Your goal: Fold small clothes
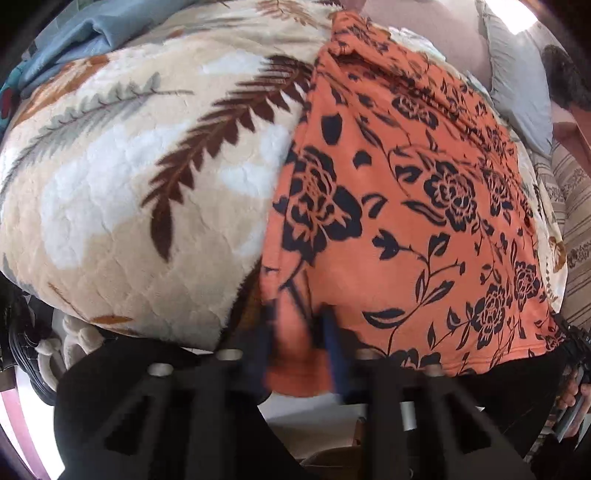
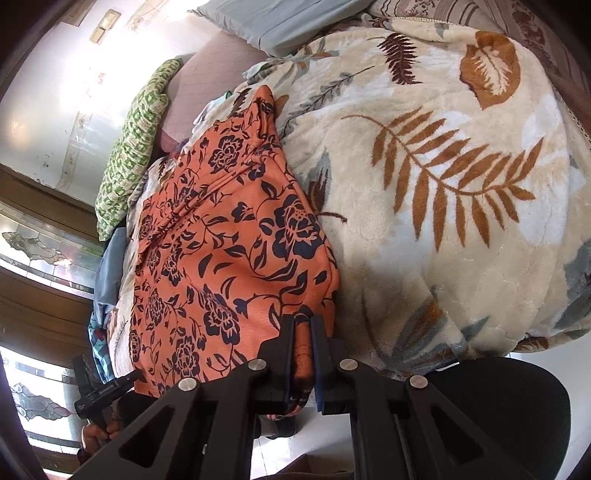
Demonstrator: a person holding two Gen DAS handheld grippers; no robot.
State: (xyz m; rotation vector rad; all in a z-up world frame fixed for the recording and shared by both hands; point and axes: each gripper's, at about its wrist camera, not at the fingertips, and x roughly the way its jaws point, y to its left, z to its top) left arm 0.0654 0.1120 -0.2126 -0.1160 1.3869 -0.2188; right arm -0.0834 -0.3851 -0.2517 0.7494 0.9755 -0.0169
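An orange garment with a dark floral print [image 1: 413, 206] lies spread on a cream leaf-patterned blanket [image 1: 122, 192]. My left gripper [image 1: 299, 328] is shut on the garment's near left corner at the bed's edge; its fingers look blurred. In the right wrist view the same garment [image 2: 221, 236] stretches away to the left, and my right gripper [image 2: 303, 332] is shut on its near right corner, cloth bunched between the blue pads [image 2: 318, 354]. The left gripper also shows in the right wrist view [image 2: 99, 391], at the garment's far near-edge corner.
The blanket [image 2: 461, 206] covers a bed. A grey pillow [image 2: 280, 22] and a green-patterned cushion [image 2: 136, 140] lie at the head. Blue cloth [image 1: 85, 37] lies beyond the blanket. A striped sheet [image 1: 576, 236] shows at the right. Windows stand at the left [image 2: 44, 243].
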